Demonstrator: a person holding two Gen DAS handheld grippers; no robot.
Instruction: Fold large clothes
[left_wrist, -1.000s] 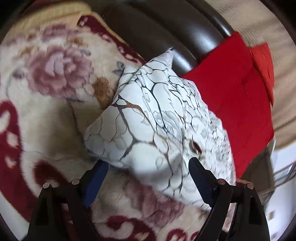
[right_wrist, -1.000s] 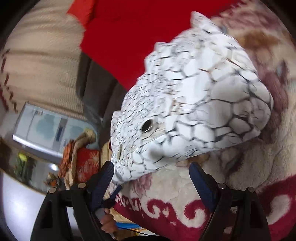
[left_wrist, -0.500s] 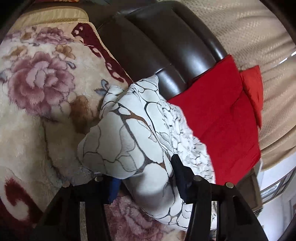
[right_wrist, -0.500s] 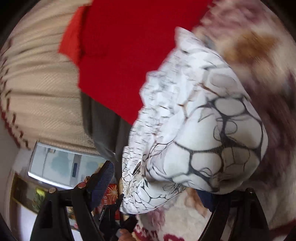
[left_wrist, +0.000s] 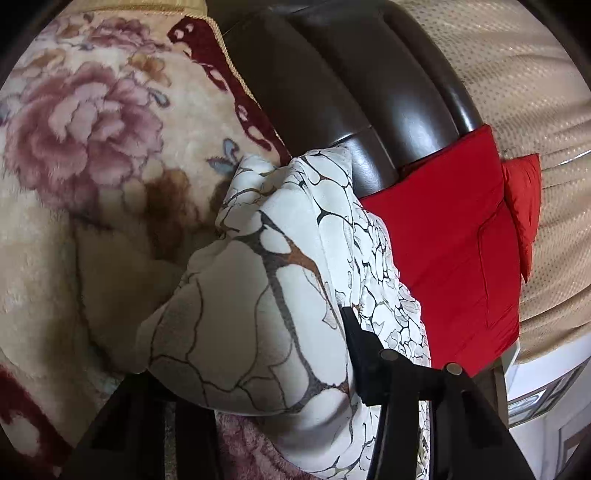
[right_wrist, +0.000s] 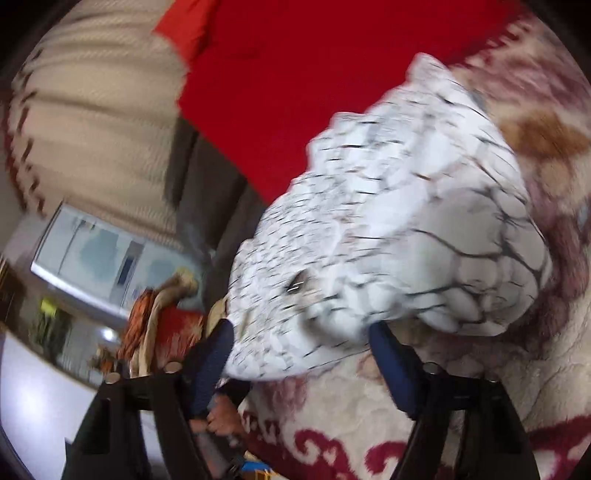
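Note:
A white garment (left_wrist: 266, 295) with a dark crackle print lies bundled on a floral blanket (left_wrist: 92, 129). My left gripper (left_wrist: 247, 350) has its jaws closing. The bundle's near fold fills the gap, the right finger (left_wrist: 354, 347) presses into the cloth, and the left finger is hidden beneath it. In the blurred right wrist view the same garment (right_wrist: 406, 221) hangs over my right gripper (right_wrist: 299, 343). Its jaws are closing too, and the cloth's lower edge dips between the blue pads (right_wrist: 391, 362) without being pinched.
A dark brown leather sofa back (left_wrist: 351, 92) rises behind the blanket. A red cloth (left_wrist: 443, 240) lies beside the garment, with a beige curtain (left_wrist: 517, 92) beyond. A person's hand (right_wrist: 221, 417) shows below the right gripper, and a window (right_wrist: 92, 251) at the left.
The left jaws have narrowed from wide open onto the garment's fold. The right jaws have started to narrow, and the right view has shifted and blurred as that hand rose.

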